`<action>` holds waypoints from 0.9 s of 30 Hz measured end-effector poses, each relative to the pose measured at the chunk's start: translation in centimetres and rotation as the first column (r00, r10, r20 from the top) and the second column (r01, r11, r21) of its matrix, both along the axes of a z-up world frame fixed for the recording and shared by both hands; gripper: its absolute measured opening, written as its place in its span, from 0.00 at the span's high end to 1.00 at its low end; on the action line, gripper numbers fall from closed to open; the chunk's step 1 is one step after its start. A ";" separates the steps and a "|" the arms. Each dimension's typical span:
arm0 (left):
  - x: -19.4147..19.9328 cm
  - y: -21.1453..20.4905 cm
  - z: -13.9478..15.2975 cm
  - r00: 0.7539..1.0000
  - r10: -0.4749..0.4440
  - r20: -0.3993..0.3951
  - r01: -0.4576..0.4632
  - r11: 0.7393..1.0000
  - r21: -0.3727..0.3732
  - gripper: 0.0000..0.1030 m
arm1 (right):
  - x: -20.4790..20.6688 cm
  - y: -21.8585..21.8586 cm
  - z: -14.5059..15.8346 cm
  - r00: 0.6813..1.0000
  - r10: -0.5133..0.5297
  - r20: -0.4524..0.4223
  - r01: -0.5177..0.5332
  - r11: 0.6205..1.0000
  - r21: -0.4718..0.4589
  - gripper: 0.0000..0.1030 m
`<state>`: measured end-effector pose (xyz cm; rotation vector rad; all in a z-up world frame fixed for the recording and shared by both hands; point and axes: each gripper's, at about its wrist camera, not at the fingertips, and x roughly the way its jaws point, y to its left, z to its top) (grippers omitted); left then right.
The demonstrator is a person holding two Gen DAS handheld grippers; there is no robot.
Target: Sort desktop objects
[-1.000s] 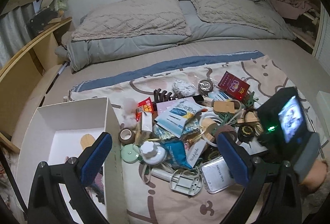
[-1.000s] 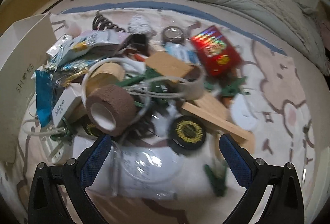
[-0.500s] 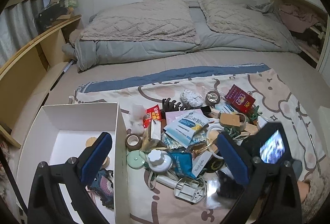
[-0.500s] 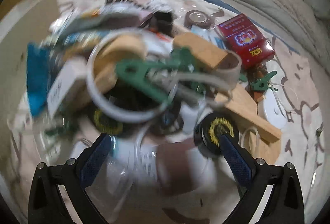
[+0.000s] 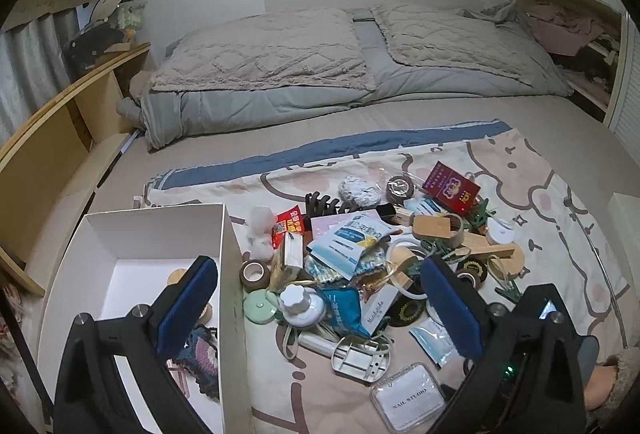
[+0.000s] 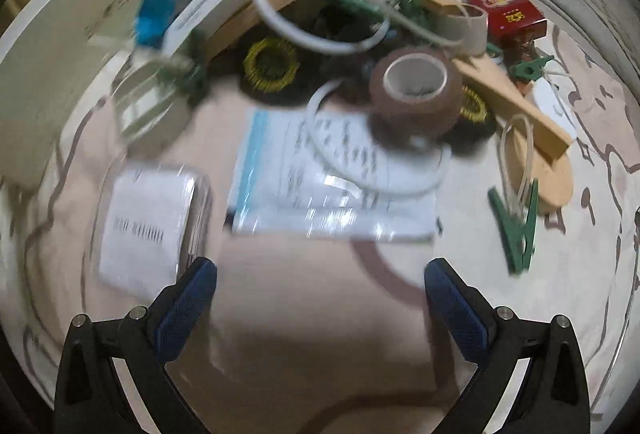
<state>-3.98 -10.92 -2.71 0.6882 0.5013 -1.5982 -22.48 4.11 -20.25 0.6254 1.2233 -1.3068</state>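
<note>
From the left wrist, the whole bed (image 5: 420, 114) is showing, with a white box (image 5: 160, 234) lying left of the clutter pile (image 5: 360, 254) on a patterned cloth (image 5: 540, 194). The left tongs (image 5: 320, 310) are gaping wide, holding nothing.

The right wrist is looking closer but blurred: a brown tape roll (image 6: 416, 90) is sitting upright beside a wooden strip (image 6: 516, 106), with a red box (image 6: 500, 6) farther off. The right tongs (image 6: 320, 310) are spreading wide, empty.

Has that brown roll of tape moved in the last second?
Yes. In the right wrist view the brown roll of tape has shifted from left of the black-and-gold round disc to lying on it, nearer the red box.
</note>
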 end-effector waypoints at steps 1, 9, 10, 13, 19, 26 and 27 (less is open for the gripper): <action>-0.1 0.1 0.0 1.000 -0.005 0.003 0.005 1.000 0.001 0.01 | 0.0 0.3 0.1 1.000 0.006 0.002 -0.006 1.000 0.014 0.00; -1.5 1.0 -1.3 0.993 -0.008 0.120 0.009 1.000 -0.006 0.01 | -1.1 -0.2 6.3 0.998 -0.022 0.065 0.033 0.984 -0.175 0.00; -1.5 1.0 -1.5 0.991 -0.007 0.131 0.007 1.000 -0.003 0.01 | -1.6 -0.7 6.9 0.997 -0.048 0.063 0.059 0.978 -0.201 0.00; -1.6 0.9 -2.3 0.989 -0.012 0.145 0.009 1.000 0.019 0.01 | -2.5 -2.4 6.9 0.993 -0.113 0.025 0.115 0.965 -0.236 0.00; -2.2 0.8 -4.4 0.982 -0.041 0.183 0.029 0.997 0.072 0.01 | -3.0 -5.3 5.4 0.983 -0.164 -0.079 0.145 0.968 -0.205 0.00; -3.2 0.4 -6.0 0.981 -0.066 0.183 0.041 0.990 0.136 0.01 | -4.1 -4.1 3.5 0.978 -0.168 -0.122 0.147 0.975 -0.165 0.00; -3.3 0.4 -6.1 0.980 -0.066 0.186 0.041 0.990 0.134 0.01 | -4.5 -3.7 3.4 0.978 -0.170 -0.117 0.152 0.977 -0.150 0.00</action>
